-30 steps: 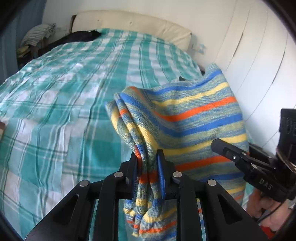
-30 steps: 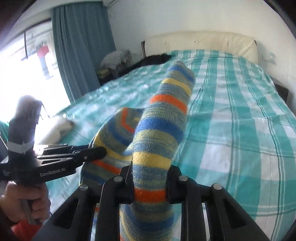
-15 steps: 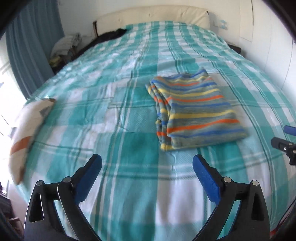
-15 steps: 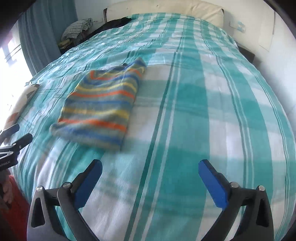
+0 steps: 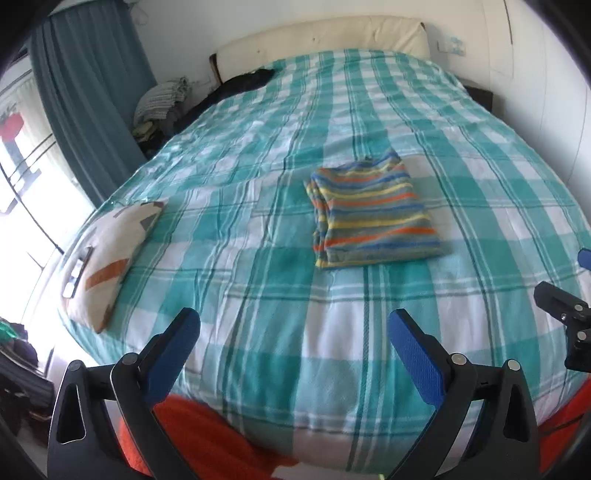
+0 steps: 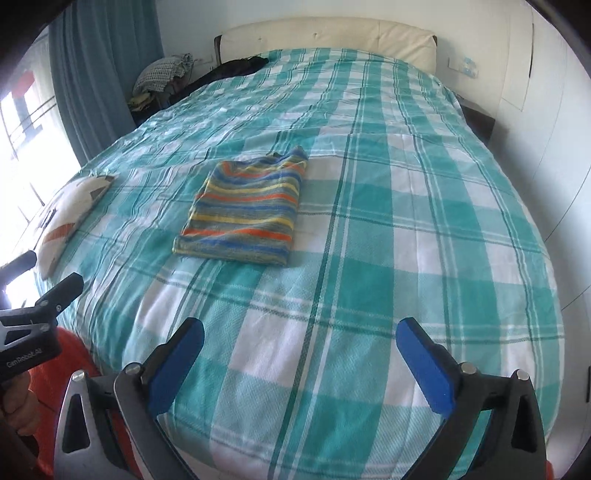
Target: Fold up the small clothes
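Observation:
A folded striped knit garment (image 5: 373, 214) (image 6: 247, 214), in blue, yellow, orange and grey bands, lies flat on the teal checked bedspread (image 5: 258, 277) (image 6: 406, 240). My left gripper (image 5: 292, 315) is open over the bed's near edge, well short of the garment, with nothing between its blue pads. My right gripper (image 6: 301, 325) is likewise open and empty, near the front edge and to the right of the garment. Each gripper's black fingers show at the side of the other's view.
A white cushion (image 5: 110, 251) (image 6: 70, 218) with orange and grey patches lies at the bed's left edge. A dark garment (image 5: 240, 83) lies by the cream headboard (image 5: 321, 35). Piled clothes (image 5: 162, 99) and a teal curtain (image 5: 92, 92) stand left. Orange fabric (image 5: 207, 424) shows below the grippers.
Both grippers were shut on the lifted striped garment; they opened, let it go folded on the bed, and pulled back toward the near edge.

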{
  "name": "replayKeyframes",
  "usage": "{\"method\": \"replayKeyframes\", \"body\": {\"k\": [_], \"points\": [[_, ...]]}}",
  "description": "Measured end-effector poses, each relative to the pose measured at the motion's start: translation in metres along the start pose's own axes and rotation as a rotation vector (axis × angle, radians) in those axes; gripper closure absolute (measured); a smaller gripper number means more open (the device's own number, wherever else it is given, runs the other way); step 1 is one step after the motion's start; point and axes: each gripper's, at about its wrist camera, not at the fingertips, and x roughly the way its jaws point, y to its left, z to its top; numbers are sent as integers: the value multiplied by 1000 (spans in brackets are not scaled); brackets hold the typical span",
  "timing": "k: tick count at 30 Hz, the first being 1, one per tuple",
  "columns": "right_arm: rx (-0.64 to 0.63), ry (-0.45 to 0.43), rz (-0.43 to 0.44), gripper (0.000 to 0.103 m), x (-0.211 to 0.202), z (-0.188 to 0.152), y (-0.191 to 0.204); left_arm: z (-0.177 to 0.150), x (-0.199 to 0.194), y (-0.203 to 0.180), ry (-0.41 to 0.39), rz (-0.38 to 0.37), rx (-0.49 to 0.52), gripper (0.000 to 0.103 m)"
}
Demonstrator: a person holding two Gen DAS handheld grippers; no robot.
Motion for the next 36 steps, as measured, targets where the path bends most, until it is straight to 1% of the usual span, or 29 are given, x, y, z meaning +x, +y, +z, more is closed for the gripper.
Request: {"method": "replayKeyframes", "body": {"k": [4,7,9,11,13,16,21,29,36], "points": [[-49,15,-12,1,-17,-6,15,-9,-11,3,22,-78,-35,1],[-71,31,-7,1,-24,-10,24,-12,-17,5,36,-102,-53,1],[-81,41,-20,1,-27,-13,29,-13,-21,5,25,-94,-58,0],[-78,44,-24,1,-29,-15,31,-13,-22,7,33,-90,-65,0],[-76,47,-23,1,-32,-15,35,-13,-24,9,44,-107,-80,0],[-91,36,-15,1,-39,-14,42,-12,-27,11,55,-117,-86,0],[-114,18,-2,1,-54,-9,50,-8,-40,13,42,-114,-81,0],[-105,0,-11,1,-65,-4,47,-4,-54,15,17,-105,-97,0],[-113,-2,-14,1,-66,-4,48,-5,-53,14,25,-106,-96,0]]}}
